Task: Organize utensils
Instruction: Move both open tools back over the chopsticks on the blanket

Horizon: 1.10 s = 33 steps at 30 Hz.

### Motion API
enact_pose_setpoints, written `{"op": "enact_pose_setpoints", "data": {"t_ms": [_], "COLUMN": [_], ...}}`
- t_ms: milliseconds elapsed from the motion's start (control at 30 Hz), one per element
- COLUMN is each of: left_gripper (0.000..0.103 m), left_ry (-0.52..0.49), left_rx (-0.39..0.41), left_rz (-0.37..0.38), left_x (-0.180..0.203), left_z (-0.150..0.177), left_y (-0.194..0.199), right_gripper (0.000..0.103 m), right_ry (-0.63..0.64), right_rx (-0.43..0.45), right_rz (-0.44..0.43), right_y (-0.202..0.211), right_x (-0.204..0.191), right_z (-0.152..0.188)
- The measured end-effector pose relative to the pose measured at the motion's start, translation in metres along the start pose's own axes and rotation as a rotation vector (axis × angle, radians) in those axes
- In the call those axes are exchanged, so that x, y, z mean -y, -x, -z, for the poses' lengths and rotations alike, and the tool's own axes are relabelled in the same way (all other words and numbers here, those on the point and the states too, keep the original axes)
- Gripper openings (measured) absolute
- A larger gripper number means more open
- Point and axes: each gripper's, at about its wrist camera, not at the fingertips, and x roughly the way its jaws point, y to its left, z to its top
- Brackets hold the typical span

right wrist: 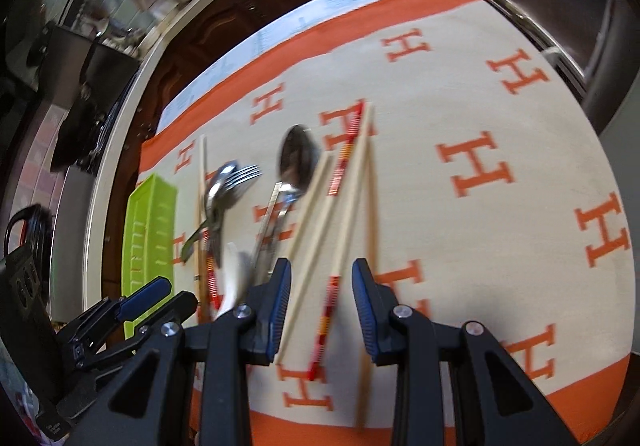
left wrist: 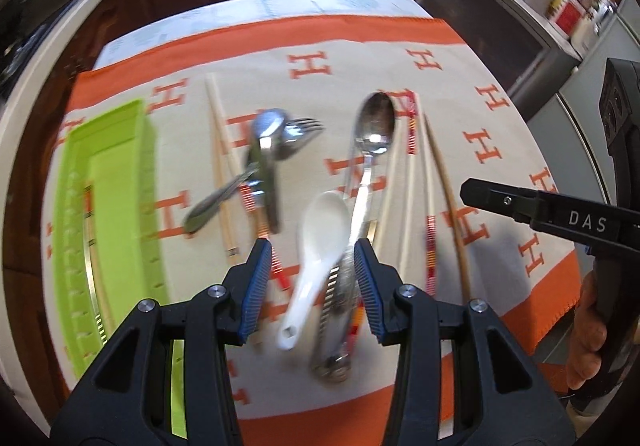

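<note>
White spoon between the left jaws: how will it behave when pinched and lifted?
The white spoon looks glazed and glossy, so probably stiff but slippery against the pads. Its handle lies against the metal spoon, so closing the left gripper may catch both. Likely ceramic: brittle if dropped.

One lime-green slotted plastic tray (left wrist: 116,181) lies on one cream cloth with an orange border and orange H letters (left wrist: 320,41). There is one white ceramic soup spoon (left wrist: 316,246), one steel fork (left wrist: 298,131) and at least two steel spoons, a large one (left wrist: 370,141) and a smaller one (left wrist: 268,133). Several pale wooden chopsticks (right wrist: 348,205) are scattered, some with red striped ends; their exact number is unclear through the blur.
</note>
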Motion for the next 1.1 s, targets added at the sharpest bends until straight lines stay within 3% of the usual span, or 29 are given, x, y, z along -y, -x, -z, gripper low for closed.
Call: {"op": "enact_pose_setpoints", "data": {"t_ms": [333, 900, 1100], "left_gripper": [0.039, 0.029, 0.024], "left_ry": [-0.09, -0.134, -0.152], "left_rx": [-0.065, -0.163, -0.156], "left_rz": [0.068, 0.058, 0.045], "left_x": [0.05, 0.077, 0.08], "left_z": [-0.017, -0.027, -0.029], "left_y": [-0.036, -0.079, -0.083], "right_gripper": [0.032, 0.032, 0.032], "right_ry": [-0.004, -0.015, -0.024], "right_rx": [-0.019, -0.023, -0.029], "right_rz": [0.02, 0.016, 0.017], "right_y": [-0.005, -0.009, -0.011], "right_x": [0.029, 0.049, 0.052], "right_z": [-0.001, 0.003, 0.003]}}
